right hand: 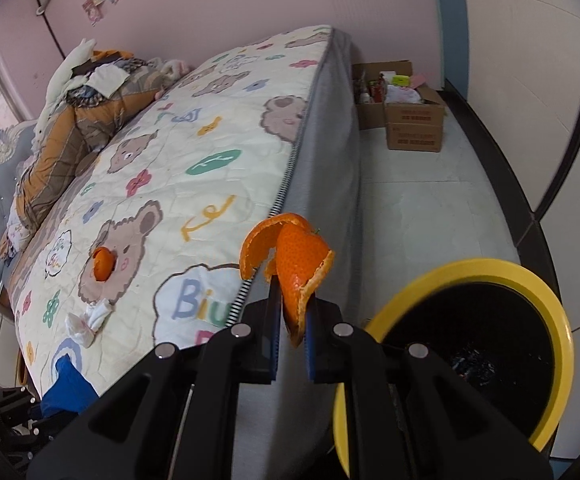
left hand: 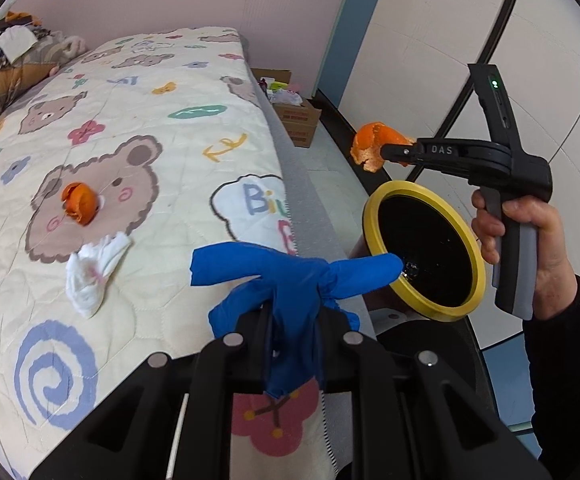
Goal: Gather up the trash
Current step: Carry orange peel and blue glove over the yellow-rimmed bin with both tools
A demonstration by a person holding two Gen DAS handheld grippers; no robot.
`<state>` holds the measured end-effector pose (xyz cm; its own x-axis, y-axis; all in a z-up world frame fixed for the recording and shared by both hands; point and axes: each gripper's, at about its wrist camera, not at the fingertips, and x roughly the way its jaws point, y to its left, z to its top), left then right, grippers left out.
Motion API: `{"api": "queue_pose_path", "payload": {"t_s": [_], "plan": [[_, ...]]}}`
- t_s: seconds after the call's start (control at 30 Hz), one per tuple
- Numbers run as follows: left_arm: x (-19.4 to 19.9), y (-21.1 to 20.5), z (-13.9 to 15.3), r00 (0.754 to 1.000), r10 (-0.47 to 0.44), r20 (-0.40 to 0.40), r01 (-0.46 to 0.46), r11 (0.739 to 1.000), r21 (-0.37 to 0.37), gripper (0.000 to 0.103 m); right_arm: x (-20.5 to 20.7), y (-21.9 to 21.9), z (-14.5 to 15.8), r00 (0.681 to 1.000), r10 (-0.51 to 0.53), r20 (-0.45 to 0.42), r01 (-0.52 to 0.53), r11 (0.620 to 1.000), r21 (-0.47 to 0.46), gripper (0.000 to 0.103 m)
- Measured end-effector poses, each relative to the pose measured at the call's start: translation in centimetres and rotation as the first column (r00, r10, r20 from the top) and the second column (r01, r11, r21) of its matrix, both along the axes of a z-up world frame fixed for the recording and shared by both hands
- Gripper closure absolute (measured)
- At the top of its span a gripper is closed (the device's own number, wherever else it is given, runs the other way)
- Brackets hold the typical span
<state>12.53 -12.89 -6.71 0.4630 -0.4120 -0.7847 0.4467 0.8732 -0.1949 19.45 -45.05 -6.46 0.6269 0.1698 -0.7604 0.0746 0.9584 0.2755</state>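
both jaws closed: left hand-held gripper (left hand: 292, 320) low, right hand-held gripper (right hand: 292, 320) raised in the person's hand (left hand: 530, 236).

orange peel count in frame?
2. One orange peel is pinched in the right gripper near the yellow-rimmed bin. The other peel lies on the bed quilt, beside the crumpled tissue. More may be hidden inside the bin.

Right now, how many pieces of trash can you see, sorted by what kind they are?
Orange peel: 2, one on the bed, one in the right gripper
Blue glove: 1, in the left gripper
Crumpled tissue: 1, on the bed
Total: 4
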Motion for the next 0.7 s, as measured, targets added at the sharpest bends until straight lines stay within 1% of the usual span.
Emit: {"api": "queue_pose_path", "payload": {"t_s": [0.23,0.47,0.7], "plan": [[0.9,-4.2,-0.4,0.997,-0.083,-0.008,0.083,0.996,0.019,0.089,-3.1,-4.7,-0.3,0.996,-0.084,0.005,0.084,0.996,0.002,0.094],[1.6,-8.7,-0.8,0.986,-0.165,-0.031,0.165,0.986,0.020,0.089,-5.8,-8.8,-1.1,0.986,-0.167,-0.012,0.167,0.986,0.001,0.094],[2.9,-12.8,-0.6,0.977,-0.212,-0.018,0.212,0.976,0.048,0.089,-7.9,-12.1,-1.7,0.971,-0.237,-0.025,0.237,0.971,-0.006,0.094]]}}
